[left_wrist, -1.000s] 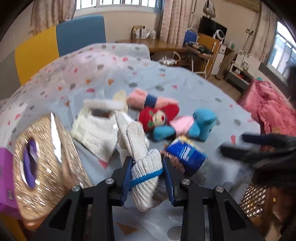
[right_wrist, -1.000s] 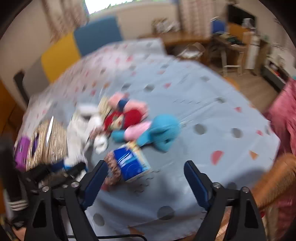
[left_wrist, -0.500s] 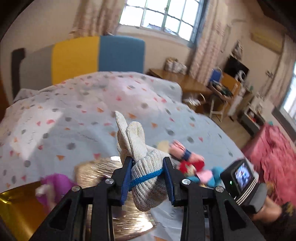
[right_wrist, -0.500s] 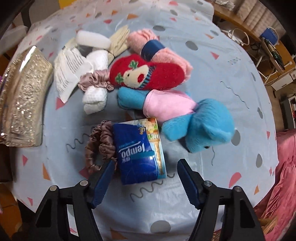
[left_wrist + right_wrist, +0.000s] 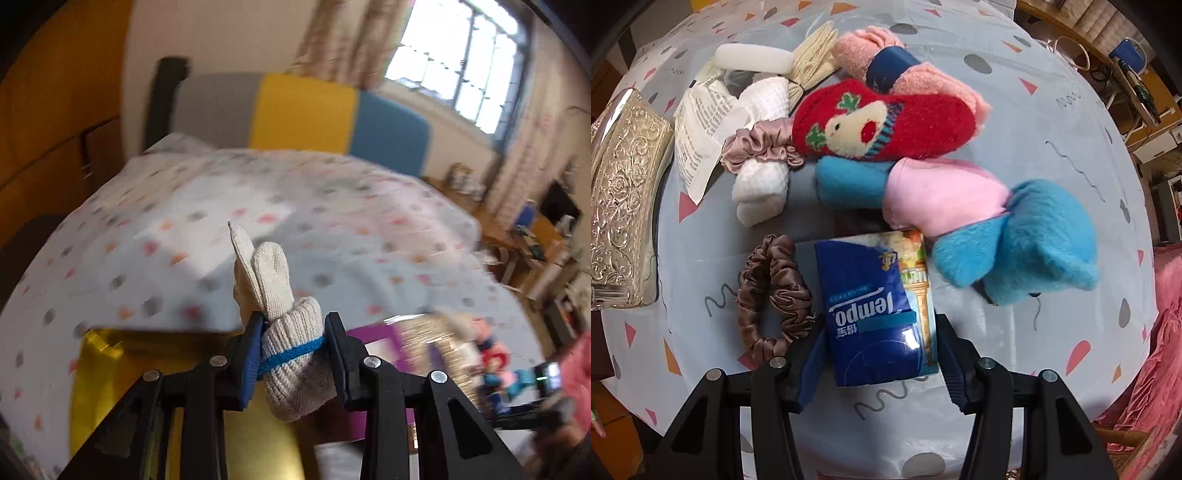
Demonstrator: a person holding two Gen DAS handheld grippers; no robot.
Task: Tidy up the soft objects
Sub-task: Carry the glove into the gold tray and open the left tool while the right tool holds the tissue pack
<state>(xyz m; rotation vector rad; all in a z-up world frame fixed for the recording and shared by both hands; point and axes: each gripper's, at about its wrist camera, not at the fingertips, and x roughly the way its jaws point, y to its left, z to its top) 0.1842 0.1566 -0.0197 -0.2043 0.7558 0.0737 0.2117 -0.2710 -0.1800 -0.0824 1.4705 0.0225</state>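
1. The left gripper [image 5: 293, 354], clamped on a rolled knit glove [image 5: 286, 332], has swung from the toy pile to above a yellow bin [image 5: 110, 373], likely its drop-off.
2. The right gripper [image 5: 881, 365], jaws narrowing, now straddles the Tempo tissue pack [image 5: 873, 310] on the near bedspread [image 5: 1052, 122].
3. Counted: two scrunchies, brown [image 5: 774, 297] and pink [image 5: 761, 146]; one red plush [image 5: 882, 123]; one blue plush elephant [image 5: 1023, 236].

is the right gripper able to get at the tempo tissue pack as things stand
Probably yes. The right gripper is open with a finger on each side of the tissue pack, and nothing lies on top. The brown scrunchie sits just beside the left finger and might get nudged.
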